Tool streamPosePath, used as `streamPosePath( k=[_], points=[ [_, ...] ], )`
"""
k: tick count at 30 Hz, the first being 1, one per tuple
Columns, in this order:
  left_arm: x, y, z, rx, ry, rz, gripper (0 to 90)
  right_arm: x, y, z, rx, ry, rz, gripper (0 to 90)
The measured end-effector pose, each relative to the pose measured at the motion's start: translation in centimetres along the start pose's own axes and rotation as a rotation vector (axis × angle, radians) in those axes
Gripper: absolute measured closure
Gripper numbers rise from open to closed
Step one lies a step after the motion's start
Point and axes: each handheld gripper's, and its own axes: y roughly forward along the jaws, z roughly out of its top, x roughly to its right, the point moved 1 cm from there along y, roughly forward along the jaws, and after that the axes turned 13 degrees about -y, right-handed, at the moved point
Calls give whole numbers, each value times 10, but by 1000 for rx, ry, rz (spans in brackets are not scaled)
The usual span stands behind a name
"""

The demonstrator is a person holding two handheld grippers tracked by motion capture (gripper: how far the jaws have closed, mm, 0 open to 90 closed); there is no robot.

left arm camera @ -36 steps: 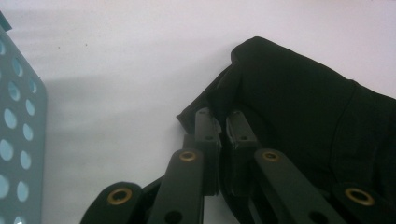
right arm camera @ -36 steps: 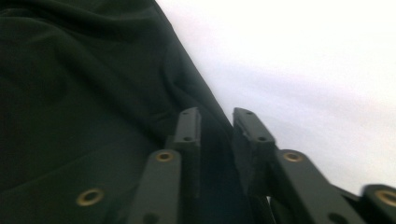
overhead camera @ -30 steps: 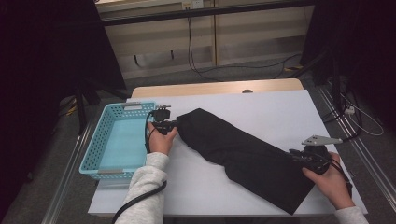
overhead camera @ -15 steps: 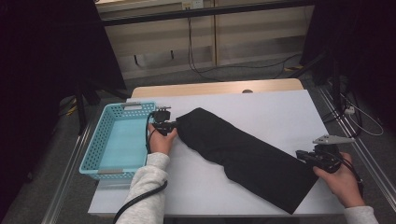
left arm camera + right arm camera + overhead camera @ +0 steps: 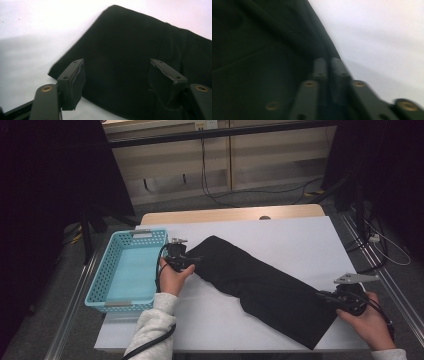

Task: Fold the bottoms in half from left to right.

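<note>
A black cloth (image 5: 260,285) lies spread slantwise across the white table (image 5: 300,240), from beside the basket to the near right. My left gripper (image 5: 194,262) is at its upper-left end. Its jaws have just been opening and now stand open (image 5: 116,80) over the cloth (image 5: 125,45), pads off the fabric. My right gripper (image 5: 322,296) is at the cloth's lower-right edge. In the right gripper view its jaws (image 5: 328,67) are pressed together on the hem of the cloth (image 5: 262,50).
A light blue plastic basket (image 5: 102,285) stands at the table's left edge, right behind my left hand. Bare white table lies beyond the cloth and to its right. Cables run over the floor past the table's right edge.
My right hand has shifted to the right, drawing the cloth's lower end out with it. The left hand has stayed by the basket.
</note>
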Motion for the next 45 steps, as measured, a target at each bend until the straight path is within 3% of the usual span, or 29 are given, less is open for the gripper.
streamPosePath(
  k=[7,9,12,14,15,17,21,24,28,29,30,31,33,36,38,41,42,45],
  points=[
    [1,4,-12,-7,49,-33,245,8,-10,-4,18,26,19,882],
    [1,5,-13,1,43,-32,216,8,-9,-3,24,11,16,783],
    [2,6,-15,-14,51,-40,197,7,-6,5,34,-13,0,705],
    [2,5,-15,-13,66,-43,186,6,-4,11,52,-17,-5,700],
    [3,4,-15,-10,65,-50,177,6,1,21,89,-10,-5,712],
    [3,2,-15,-11,69,-48,175,5,3,24,88,-13,1,719],
    [5,-3,-16,12,83,-58,169,0,30,37,102,-21,10,744],
    [5,-5,-16,27,83,-52,169,-2,37,39,87,-30,22,761],
    [5,-7,-16,31,96,-59,169,-1,46,37,45,-41,3,791],
    [5,-6,-17,34,91,-63,169,-3,47,37,57,-49,27,887],
    [5,-6,-17,34,91,-63,169,-3,47,37,57,-49,27,887],
    [5,-4,-19,28,90,-64,169,-4,47,39,49,-72,10,900],
    [4,-3,-19,21,106,-59,170,-1,44,40,68,-55,-16,900],
    [3,-2,-20,21,101,-58,170,3,42,41,84,-40,-13,900],
    [3,-2,-20,27,98,-57,170,4,43,40,71,-47,-36,900],
    [2,-3,-20,23,103,-57,169,6,48,37,58,-36,-35,894],
    [2,-3,-20,30,98,-56,169,6,49,36,61,-40,-68,807],
    [3,-5,-20,29,94,-61,169,5,46,37,67,-37,-75,769]
  ],
)
